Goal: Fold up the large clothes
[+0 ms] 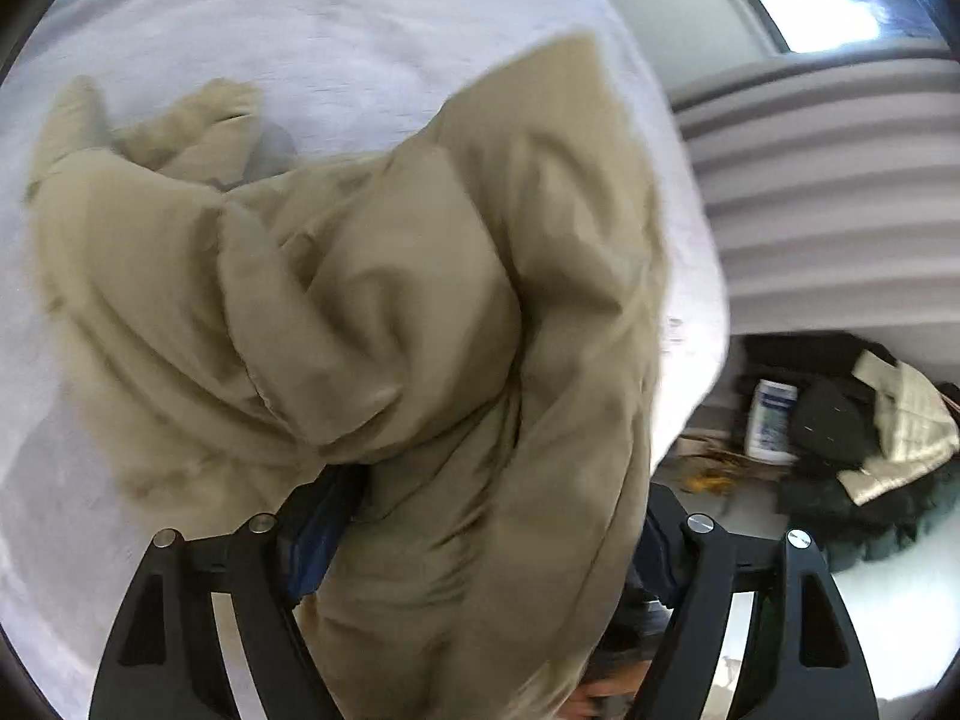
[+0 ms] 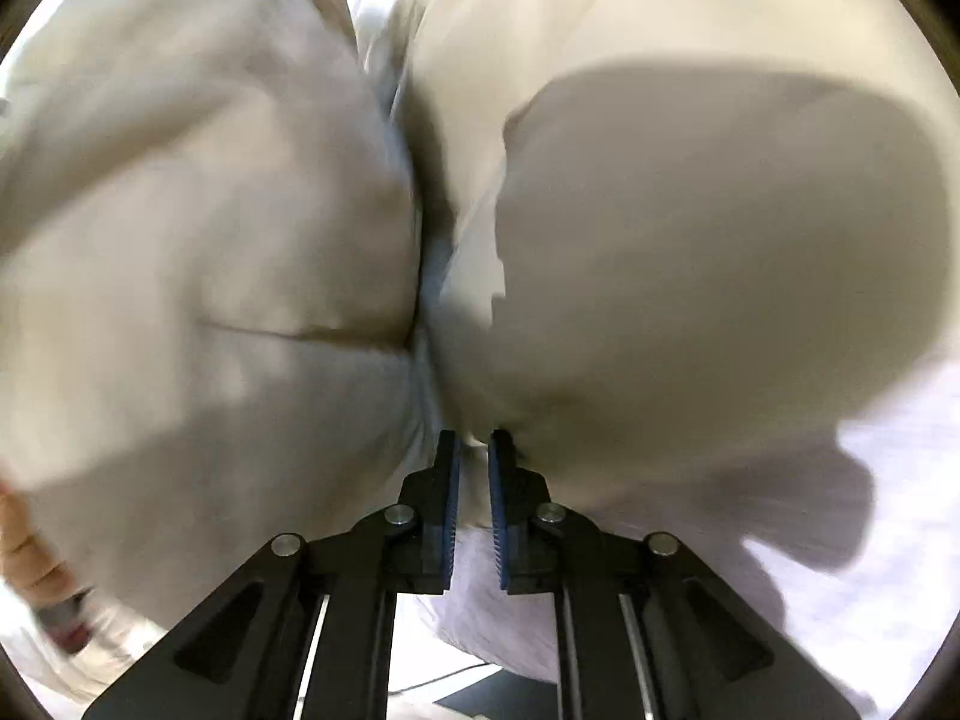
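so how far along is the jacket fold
Done: little; the beige puffer jacket lies bunched on the white sheet, no neat fold visible. In hand: the left hand-held gripper has a thick wad of jacket between wide-set jaws, and the right hand-held gripper is pinched on a jacket edge. Left: spreading it flat and every fold.
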Demonstrator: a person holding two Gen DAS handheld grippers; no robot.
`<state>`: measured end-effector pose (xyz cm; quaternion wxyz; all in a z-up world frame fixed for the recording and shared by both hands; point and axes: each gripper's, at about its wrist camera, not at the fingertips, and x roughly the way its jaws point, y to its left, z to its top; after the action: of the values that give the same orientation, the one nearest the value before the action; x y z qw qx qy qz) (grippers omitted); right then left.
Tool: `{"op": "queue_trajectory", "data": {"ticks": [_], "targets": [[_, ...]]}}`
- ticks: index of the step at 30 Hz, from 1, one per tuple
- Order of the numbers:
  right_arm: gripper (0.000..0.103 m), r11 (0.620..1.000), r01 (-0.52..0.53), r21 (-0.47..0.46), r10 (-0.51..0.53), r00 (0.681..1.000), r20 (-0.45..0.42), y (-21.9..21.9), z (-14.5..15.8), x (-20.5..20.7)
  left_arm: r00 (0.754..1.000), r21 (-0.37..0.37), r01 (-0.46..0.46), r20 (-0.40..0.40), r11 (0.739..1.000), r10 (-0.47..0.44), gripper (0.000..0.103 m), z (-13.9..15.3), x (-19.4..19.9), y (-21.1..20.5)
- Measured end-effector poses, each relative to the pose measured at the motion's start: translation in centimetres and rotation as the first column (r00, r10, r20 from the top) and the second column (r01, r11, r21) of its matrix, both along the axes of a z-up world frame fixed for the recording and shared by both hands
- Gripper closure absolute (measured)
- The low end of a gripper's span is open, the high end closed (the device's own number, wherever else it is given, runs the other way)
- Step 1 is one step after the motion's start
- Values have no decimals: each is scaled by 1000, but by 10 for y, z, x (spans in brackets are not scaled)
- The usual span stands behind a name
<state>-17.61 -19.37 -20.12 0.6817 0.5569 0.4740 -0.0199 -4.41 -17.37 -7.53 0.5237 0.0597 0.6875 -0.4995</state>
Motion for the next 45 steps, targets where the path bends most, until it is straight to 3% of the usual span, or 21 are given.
{"op": "queue_trajectory", "data": {"ticks": [1,3,4,10,13,17,19,20,21,24,27,30,32,36,45], "targets": [[81,1000,21,-24,-21,1000,-5,-9,7,-10,1000,-21,9,-11,1000,-9,24,-5,1,-3],[38,994,57,-93,-58,998,-16,-24,24,-29,999,-45,7,-47,999,-10,24,-20,4,-10],[30,990,72,-121,-74,997,-13,-29,33,-37,998,-49,8,-59,999,-11,24,-28,5,-15],[17,981,120,-155,-100,986,131,-29,92,-77,1000,-48,12,-6,999,-12,24,-50,5,-42],[13,980,76,-183,-42,982,185,-13,112,-60,999,-60,29,35,998,-27,24,-45,-1,-45],[12,981,48,-187,-12,982,190,-3,107,-35,991,-107,36,129,994,-22,24,-16,-4,-54],[15,956,59,-287,-33,995,97,-2,101,-15,978,-134,13,209,991,15,24,3,3,-49],[39,944,65,-324,-48,997,59,-2,99,-18,964,-144,-7,262,990,44,24,13,8,-44],[89,931,75,-357,-72,997,20,-4,94,-13,944,-146,-29,322,989,75,24,20,12,-37],[92,920,124,-371,-130,991,7,-14,91,-21,851,-138,-106,500,985,162,24,29,29,-3],[93,877,118,-466,-125,992,17,-15,103,-32,798,-62,-192,571,979,192,24,4,48,26],[93,861,103,-498,-116,993,6,-15,104,-39,792,4,-248,577,969,200,24,-29,56,29],[93,860,98,-501,-118,993,-7,-24,106,-47,793,6,-267,570,964,216,24,-43,57,25],[93,845,88,-528,-133,990,-49,-42,99,-55,783,-7,-289,574,957,241,24,-53,51,-1],[91,860,124,-494,-203,973,-108,-114,53,-83,751,0,-256,630,967,199,23,-70,32,-83]]}}
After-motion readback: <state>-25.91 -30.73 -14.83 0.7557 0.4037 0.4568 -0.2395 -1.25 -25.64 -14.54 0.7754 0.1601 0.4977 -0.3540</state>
